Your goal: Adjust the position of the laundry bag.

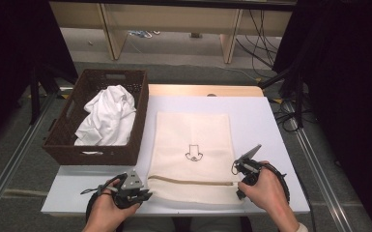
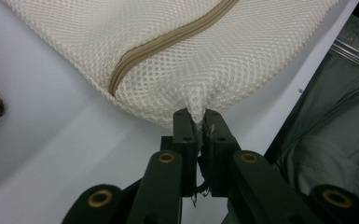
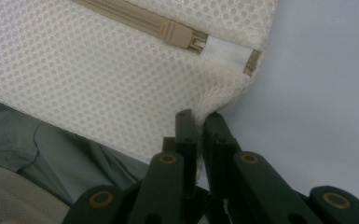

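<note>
A cream mesh laundry bag lies flat on the white table, with its tan zipper running across near the front edge. My left gripper is at the bag's near left corner. In the left gripper view, the left gripper is shut on a pinch of the mesh just below the zipper's end. My right gripper is at the near right corner. In the right gripper view, the right gripper is shut on the bag's hem below the zipper pull.
A dark wicker basket stands at the table's left, holding a crumpled white garment. The bag's front edge hangs slightly over the table's near edge, above the person's lap. Cables lie on the floor at the back right.
</note>
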`<state>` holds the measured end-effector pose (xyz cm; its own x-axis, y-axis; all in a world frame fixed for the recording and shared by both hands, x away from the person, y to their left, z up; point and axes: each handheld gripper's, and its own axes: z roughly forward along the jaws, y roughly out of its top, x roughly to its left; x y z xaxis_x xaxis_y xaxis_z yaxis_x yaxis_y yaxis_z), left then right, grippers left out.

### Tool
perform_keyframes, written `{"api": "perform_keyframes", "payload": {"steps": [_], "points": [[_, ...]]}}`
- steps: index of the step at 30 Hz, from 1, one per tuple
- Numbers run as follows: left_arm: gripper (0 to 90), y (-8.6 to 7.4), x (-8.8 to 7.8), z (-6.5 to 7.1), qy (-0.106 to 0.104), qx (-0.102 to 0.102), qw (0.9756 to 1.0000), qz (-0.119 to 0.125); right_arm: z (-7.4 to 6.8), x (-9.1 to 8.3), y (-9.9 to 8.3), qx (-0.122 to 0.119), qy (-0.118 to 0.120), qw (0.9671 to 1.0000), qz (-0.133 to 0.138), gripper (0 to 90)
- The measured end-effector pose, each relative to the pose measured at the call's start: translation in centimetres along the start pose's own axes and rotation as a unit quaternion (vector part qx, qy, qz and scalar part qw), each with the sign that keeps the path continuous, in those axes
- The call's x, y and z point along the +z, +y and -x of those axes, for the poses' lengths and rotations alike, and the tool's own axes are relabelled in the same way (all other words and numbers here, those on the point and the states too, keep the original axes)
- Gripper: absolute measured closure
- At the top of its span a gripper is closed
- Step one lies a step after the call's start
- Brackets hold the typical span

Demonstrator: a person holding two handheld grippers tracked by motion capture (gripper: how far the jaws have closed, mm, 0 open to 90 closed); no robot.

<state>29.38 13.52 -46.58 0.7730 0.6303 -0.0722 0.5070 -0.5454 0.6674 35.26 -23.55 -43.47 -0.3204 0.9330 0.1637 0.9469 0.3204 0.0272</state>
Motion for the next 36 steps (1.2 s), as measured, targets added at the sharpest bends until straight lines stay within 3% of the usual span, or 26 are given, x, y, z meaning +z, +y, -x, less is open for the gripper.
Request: {"api": "perform_keyframes", "payload": {"steps": [2, 4, 8, 10, 11, 12, 13, 20, 30, 33, 35, 36], "points": [[84.9, -0.1, -0.1, 0.0, 0.000, 0.003, 1.0000, -0.002, 0.0, -0.1, 0.1, -0.015, -0.002, 0.9998, -0.012, 85.8], [84.9, -0.2, -0.2, -0.1, 0.000, 0.007, 1.0000, -0.003, -0.2, -0.1, 0.1, -0.011, -0.004, 0.9998, -0.015, 85.7], [84.7, -0.5, -0.2, -0.2, 0.000, -0.005, 1.0000, -0.005, -0.4, 0.2, 0.2, -0.022, -0.003, 0.9996, -0.018, 85.4], [84.6, -0.6, -0.2, -0.2, -0.001, -0.009, 0.9999, -0.005, -0.6, 0.3, 0.2, -0.012, -0.001, 0.9998, -0.013, 85.4], [84.6, -0.7, -0.3, -0.2, -0.003, -0.013, 0.9999, -0.004, -0.5, 0.4, 0.2, -0.026, -0.004, 0.9996, -0.007, 85.3], [84.5, -0.7, -0.3, -0.3, 0.001, -0.011, 0.9999, -0.004, -0.7, 0.5, 0.2, -0.015, -0.002, 0.9999, -0.008, 85.3], [84.4, -0.8, -0.4, -0.3, 0.000, -0.011, 0.9999, -0.006, -0.7, 0.4, 0.3, -0.027, -0.001, 0.9994, -0.021, 85.1], [82.9, -1.1, -0.4, -0.2, -0.008, -0.014, 0.9998, -0.008, -0.5, 0.5, 0.3, -0.032, 0.005, 0.9992, -0.024, 83.1], [82.7, -1.4, -0.5, -0.1, -0.009, -0.009, 0.9998, -0.012, -0.8, 0.5, 0.1, -0.025, 0.000, 0.9994, -0.024, 83.9], [79.4, -1.4, -0.7, -0.1, -0.011, -0.017, 0.9997, -0.009, -0.9, 0.5, 0.1, -0.015, 0.005, 0.9997, -0.018, 81.6], [72.3, -1.4, -1.1, -0.1, -0.008, -0.016, 0.9998, -0.006, -0.3, 0.3, 0.0, -0.041, 0.012, 0.9989, -0.020, 77.2], [66.6, -1.4, -1.1, -0.1, -0.008, -0.016, 0.9998, -0.006, -0.5, 0.2, 0.0, -0.023, 0.015, 0.9995, -0.015, 74.1]]}}
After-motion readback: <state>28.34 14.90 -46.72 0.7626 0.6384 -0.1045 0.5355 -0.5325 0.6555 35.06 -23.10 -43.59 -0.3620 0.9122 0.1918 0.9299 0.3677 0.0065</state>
